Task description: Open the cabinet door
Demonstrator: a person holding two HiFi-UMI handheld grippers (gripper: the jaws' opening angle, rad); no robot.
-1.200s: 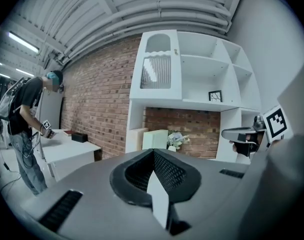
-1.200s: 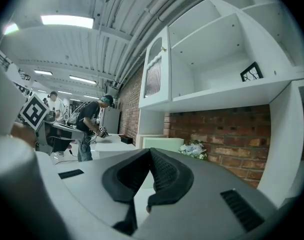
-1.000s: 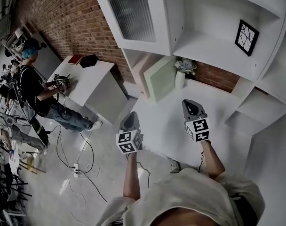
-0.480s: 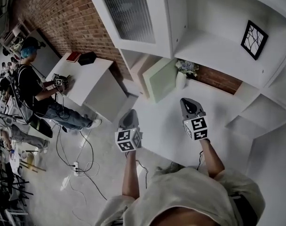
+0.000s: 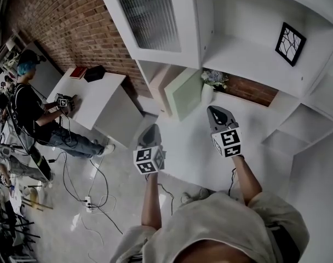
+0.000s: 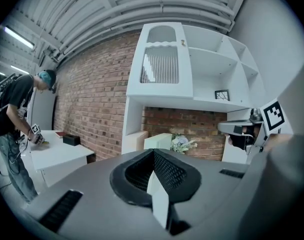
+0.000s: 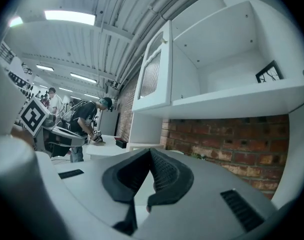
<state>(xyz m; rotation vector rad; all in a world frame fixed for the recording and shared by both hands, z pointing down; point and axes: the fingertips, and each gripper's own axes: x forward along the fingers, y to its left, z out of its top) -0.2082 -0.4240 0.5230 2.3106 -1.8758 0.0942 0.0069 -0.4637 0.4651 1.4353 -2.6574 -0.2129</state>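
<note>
The white cabinet door (image 5: pixel 150 18) with its ribbed glass pane is closed at the upper left of the shelf unit. It also shows in the left gripper view as the door (image 6: pixel 161 64) with a small knob (image 6: pixel 182 43), and edge-on as the door (image 7: pixel 152 74) in the right gripper view. My left gripper (image 5: pixel 151 129) hovers by the counter's left edge, well below the door, shut and empty. My right gripper (image 5: pixel 214 111) is over the white counter (image 5: pixel 194 152), also shut and empty. Both point toward the cabinet and touch nothing.
A pale green box (image 5: pixel 183 95) and a vase of flowers (image 5: pixel 210 84) stand on the counter under the door. A framed picture (image 5: pixel 290 44) sits on the open shelf. At left a person (image 5: pixel 29 103) works at a white table (image 5: pixel 95 95); cables (image 5: pixel 95 196) lie on the floor.
Both grippers have edged forward toward the cabinet, the right one rising slightly. Both have stayed shut. The door has not moved.
</note>
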